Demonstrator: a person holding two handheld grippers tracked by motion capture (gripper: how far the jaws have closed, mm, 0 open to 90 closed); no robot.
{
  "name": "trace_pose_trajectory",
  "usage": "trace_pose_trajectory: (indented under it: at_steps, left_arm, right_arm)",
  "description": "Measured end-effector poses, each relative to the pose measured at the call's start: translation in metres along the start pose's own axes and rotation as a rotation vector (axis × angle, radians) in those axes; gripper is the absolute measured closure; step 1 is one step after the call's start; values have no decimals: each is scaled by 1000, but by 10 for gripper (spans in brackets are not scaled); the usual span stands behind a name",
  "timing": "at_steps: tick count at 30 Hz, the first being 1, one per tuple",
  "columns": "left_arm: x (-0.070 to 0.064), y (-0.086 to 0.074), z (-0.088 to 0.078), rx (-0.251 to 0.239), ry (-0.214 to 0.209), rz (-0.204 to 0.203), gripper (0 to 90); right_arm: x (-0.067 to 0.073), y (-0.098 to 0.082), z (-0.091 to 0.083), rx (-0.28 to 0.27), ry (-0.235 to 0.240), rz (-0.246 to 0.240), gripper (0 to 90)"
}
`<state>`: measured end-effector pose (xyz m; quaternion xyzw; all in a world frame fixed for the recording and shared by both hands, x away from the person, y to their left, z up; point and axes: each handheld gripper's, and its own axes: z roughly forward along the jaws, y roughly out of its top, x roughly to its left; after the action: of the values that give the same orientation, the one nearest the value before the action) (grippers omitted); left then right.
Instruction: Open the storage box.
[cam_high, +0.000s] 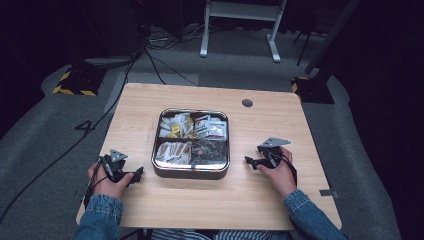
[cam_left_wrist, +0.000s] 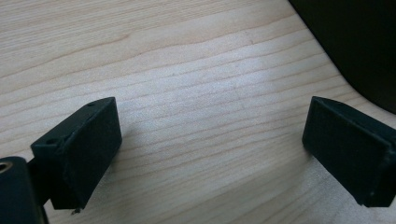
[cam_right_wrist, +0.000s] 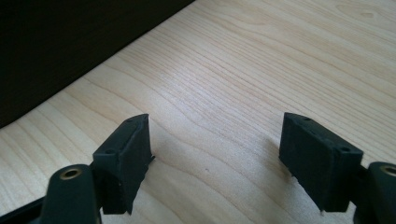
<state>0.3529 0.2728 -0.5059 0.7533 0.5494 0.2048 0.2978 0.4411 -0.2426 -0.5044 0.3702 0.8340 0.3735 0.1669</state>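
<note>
Jaws of both grippers are held wide apart with nothing between them, only bare table (cam_high: 250, 195). Between the left gripper (cam_high: 137, 174) and the right gripper (cam_high: 248, 161) a compartmented tin (cam_high: 190, 172) of packets is set, just beside each, touched by neither.

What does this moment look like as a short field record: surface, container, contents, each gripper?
surface: light wooden table
container: square metal tray, four compartments, at the table's middle
contents: small packets, white and tan at left, darker at right
left gripper: jaws open, nothing between them, resting left of the tray
right gripper: jaws open, nothing between them, right of the tray
contact with tray: none
</note>
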Motion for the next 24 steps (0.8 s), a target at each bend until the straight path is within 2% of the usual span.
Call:
trace_pose_trajectory:
  at_steps: [7, 11, 13, 22, 24]
  left_arm:
    - [-1, 0, 0, -1, 3, -5, 55]
    - [-1, 0, 0, -1, 3, -5, 55]
    - [-1, 0, 0, -1, 3, -6, 55]
    - [-1, 0, 0, -1, 3, -6, 55]
    - [-1, 0, 0, -1, 3, -6, 55]
  right_arm:
    - [0, 0, 0, 3, 8, 3, 234]
    - [-1, 3, -3, 8, 42, 30, 305]
    - [-1, 6, -7, 5, 44, 26, 315]
    - [0, 17, -26, -47, 63, 7, 334]
    - [2, 21, -31, -73, 73, -6, 337]
